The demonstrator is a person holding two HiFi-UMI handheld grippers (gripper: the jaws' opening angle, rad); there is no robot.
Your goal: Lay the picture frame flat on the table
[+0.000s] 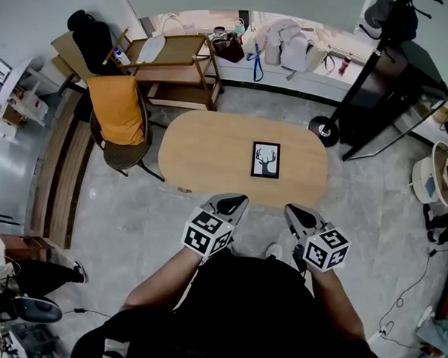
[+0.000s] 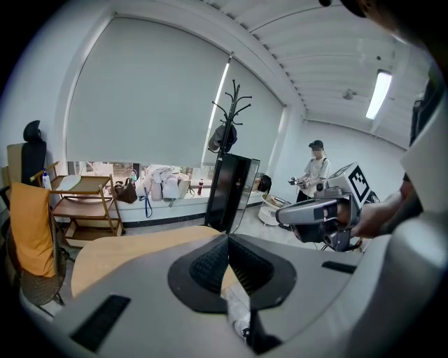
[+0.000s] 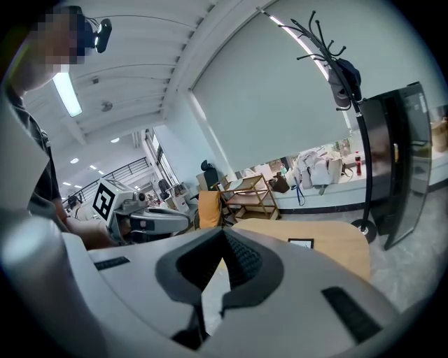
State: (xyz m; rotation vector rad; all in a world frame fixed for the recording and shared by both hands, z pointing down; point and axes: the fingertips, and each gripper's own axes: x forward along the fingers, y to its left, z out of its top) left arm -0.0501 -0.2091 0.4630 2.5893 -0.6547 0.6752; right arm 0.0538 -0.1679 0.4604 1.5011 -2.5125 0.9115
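Both tools are fully closed, pads meeting, nothing between them. The left tool (image 2: 227, 238) and right tool (image 3: 224, 235) sit side by side, just short of the near rim of the counter (image 1: 203, 151).

The picture frame (image 1: 265, 160) is ahead of both tools, well past the tips, around the middle of the counter. It's more in line with the right tool than the left. The head view shows it face up with the deer print showing. In the right gripper view it's a low dark slab on the wood with no lean I can make out. My read is that it already lies flat, so the end state looks met and neither tool has work in hand.

Handling, if it needs touching again (judgement only):
- Probably light and stiff, so one tool should carry it.
- The front is likely glazed, so treat it as fragile and slick. Keep the pads off the face.
- The black border is narrow. Pinch across it at the middle of the side nearest the tool, front to back.
- Lying flat, it leaves almost no edge to get a pad under. Expect to tip one side up first, or slide it toward the rim nearest the tools.
- It may skate on the smooth wood if pushed. The second tool on the side away from the first could stop that.
- Any rear stand is hidden, so I can't tell whether it rocks.
- Set it down slowly, because a drop risks cracking the pane.
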